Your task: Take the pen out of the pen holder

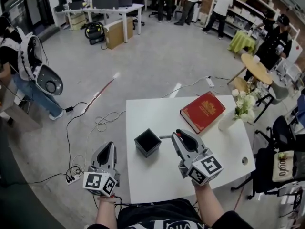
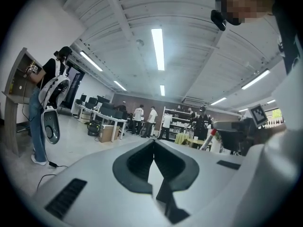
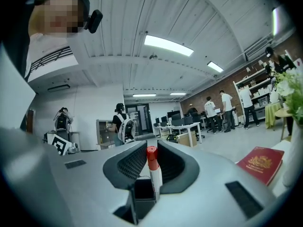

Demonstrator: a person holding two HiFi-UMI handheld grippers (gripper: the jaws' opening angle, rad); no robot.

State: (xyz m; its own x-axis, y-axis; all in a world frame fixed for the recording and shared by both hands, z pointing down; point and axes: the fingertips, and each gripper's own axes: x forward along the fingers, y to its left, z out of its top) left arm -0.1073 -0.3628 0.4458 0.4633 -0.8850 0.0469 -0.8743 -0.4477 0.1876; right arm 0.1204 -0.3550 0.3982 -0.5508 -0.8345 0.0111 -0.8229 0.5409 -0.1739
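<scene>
A square black pen holder [image 1: 147, 142] stands on the white table [image 1: 157, 180]. My right gripper [image 1: 177, 135] is just to its right, shut on a white pen with a red cap [image 3: 152, 167]. In the right gripper view the pen stands upright between the pads, with its lower end at the holder's [image 3: 141, 192] rim. My left gripper [image 1: 110, 147] hangs beyond the table's left edge, level, its jaws shut [image 2: 154, 143] with nothing in them. The left gripper view shows the pen [image 2: 211, 134] far off to the right.
A red book [image 1: 203, 110] lies at the table's far right, next to a white vase of flowers [image 1: 238, 109]. Cables and a power strip [image 1: 72, 177] lie on the floor to the left. People stand at desks and shelves in the background.
</scene>
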